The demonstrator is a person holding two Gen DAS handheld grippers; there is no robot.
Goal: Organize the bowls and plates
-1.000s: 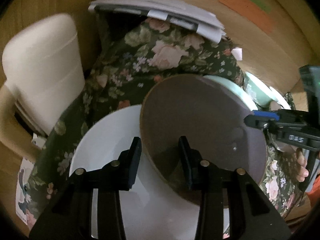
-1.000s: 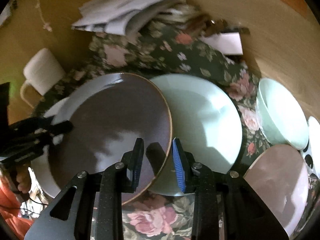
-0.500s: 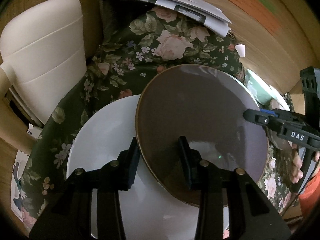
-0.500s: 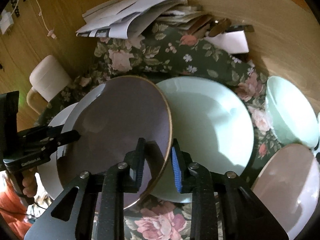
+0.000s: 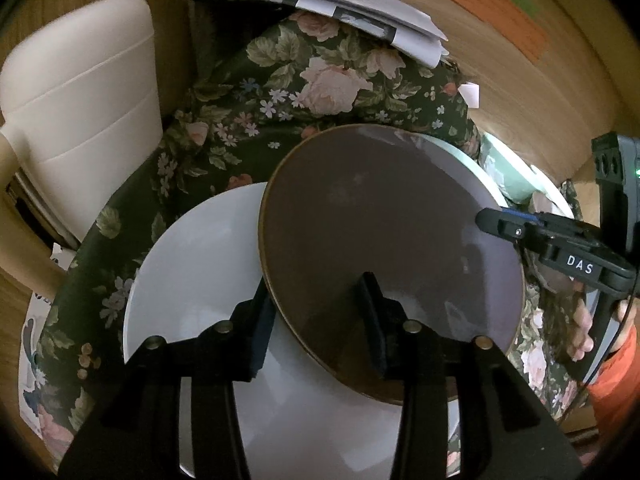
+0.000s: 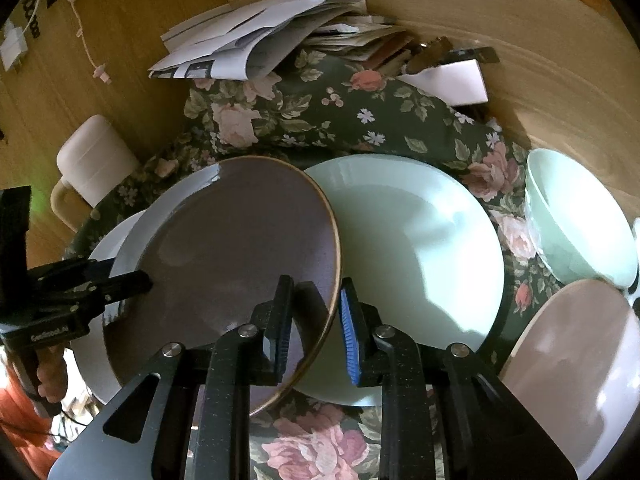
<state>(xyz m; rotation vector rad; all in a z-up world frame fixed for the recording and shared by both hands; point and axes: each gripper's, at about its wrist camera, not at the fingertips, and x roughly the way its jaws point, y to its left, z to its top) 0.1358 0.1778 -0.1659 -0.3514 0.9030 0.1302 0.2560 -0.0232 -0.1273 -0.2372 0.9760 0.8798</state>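
Brown plate pinched at opposite rims by left gripper and right gripper, over white plate; green plate alongside, papers at tablecloth's far edge.

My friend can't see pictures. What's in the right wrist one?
Both grippers, right gripper and left gripper, hold a tilted brown plate above a flowery tablecloth, beside a pale green plate and bowl.

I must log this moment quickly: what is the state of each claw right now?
Left claw: closed on the rim of the brown plate.
Right claw: closed on the same plate's opposite rim.
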